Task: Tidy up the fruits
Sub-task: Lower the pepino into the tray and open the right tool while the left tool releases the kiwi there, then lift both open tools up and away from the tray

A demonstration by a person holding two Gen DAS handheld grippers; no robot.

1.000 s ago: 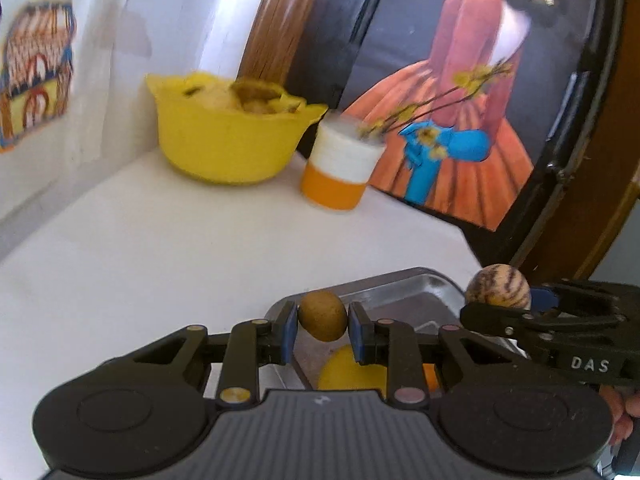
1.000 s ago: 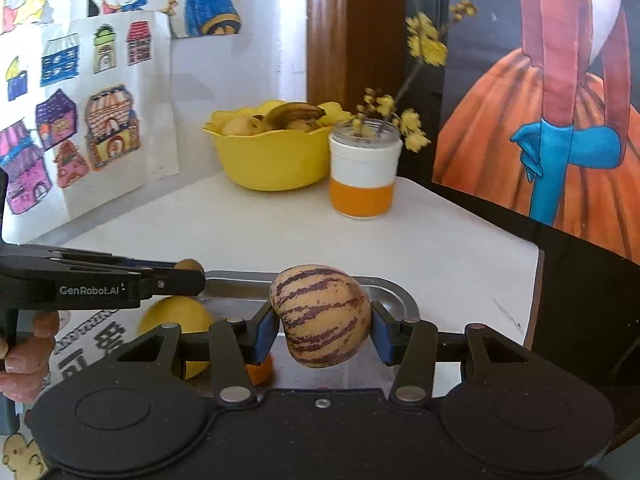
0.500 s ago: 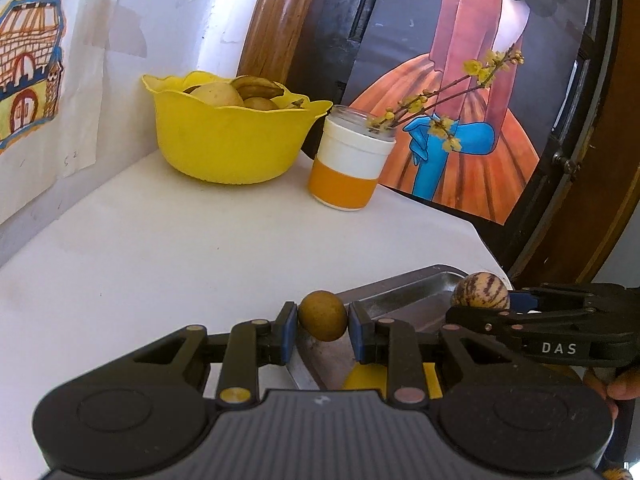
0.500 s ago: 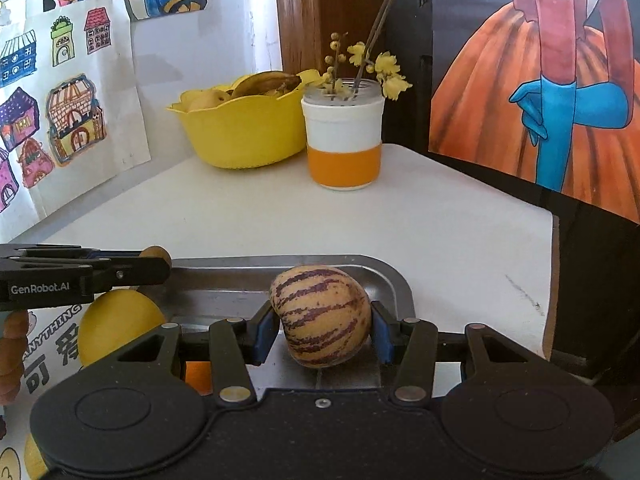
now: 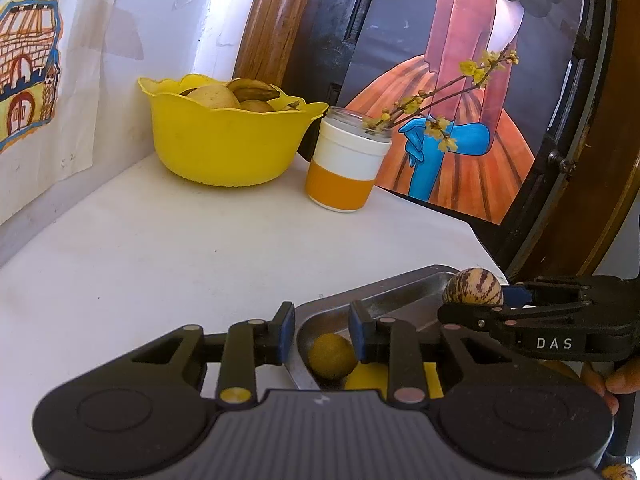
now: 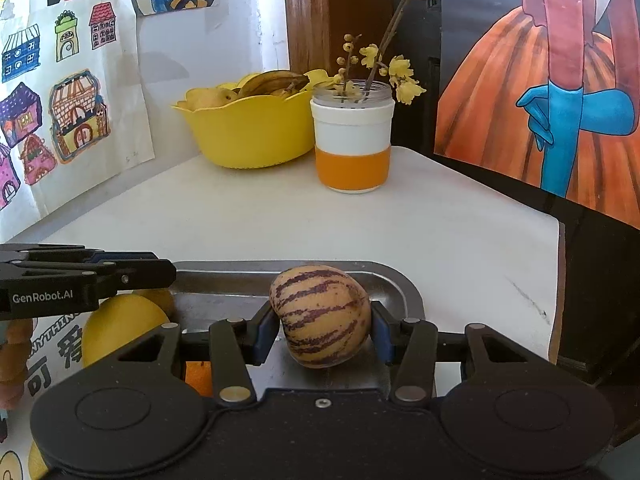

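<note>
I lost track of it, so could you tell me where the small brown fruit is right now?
In the left wrist view, the small brown fruit lies in the metal tray's near-left corner, just below the open left claw.

The right hand-held gripper [image 6: 325, 338] clamps a striped fruit [image 6: 320, 315] between its blue pads, over a metal tray [image 6: 404, 292] on the white tabletop [image 6: 280, 224]. The left hand-held gripper [image 6: 170, 273] reaches in from the left above a yellow fruit [image 6: 120, 322] at the tray's left end. Farther back, a yellow bowl [image 6: 248, 132] of fruit stands just beside a white-and-orange jar [image 6: 352, 148] holding flowering twigs.
</note>
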